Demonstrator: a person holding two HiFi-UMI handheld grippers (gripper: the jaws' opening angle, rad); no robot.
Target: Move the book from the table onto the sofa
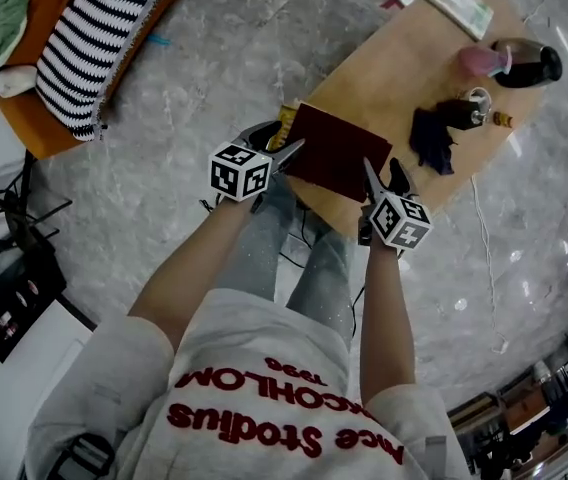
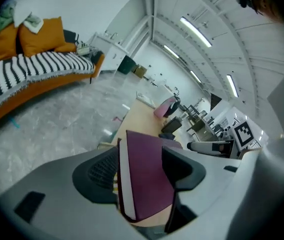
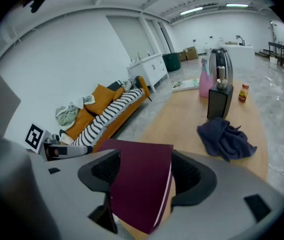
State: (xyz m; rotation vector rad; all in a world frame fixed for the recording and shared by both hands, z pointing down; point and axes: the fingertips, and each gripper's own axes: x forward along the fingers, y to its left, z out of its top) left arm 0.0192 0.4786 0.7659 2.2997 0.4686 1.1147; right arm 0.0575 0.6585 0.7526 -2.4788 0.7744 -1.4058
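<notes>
Head view: book (image 1: 336, 150) is lying on the tabletop (image 1: 394, 58), at its near edge
Left tool (image 1: 282, 153): jaws are gaping wide, straddling the book
Right tool (image 1: 382, 176): also gaping, straddling the book, not pinching

Closed maroon book (image 1: 336, 151) lies flat at the table's (image 1: 394, 68) near edge.

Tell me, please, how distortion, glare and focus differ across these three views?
Head view: wide-angle bending toward the edges, small glare spots on the glossy floor, the book sharp. Left gripper view: heavy fisheye with dark corners, the ceiling lights very bright, the book's near end slightly soft. Right gripper view: the same fisheye and dark rim, the table evenly lit.
</notes>
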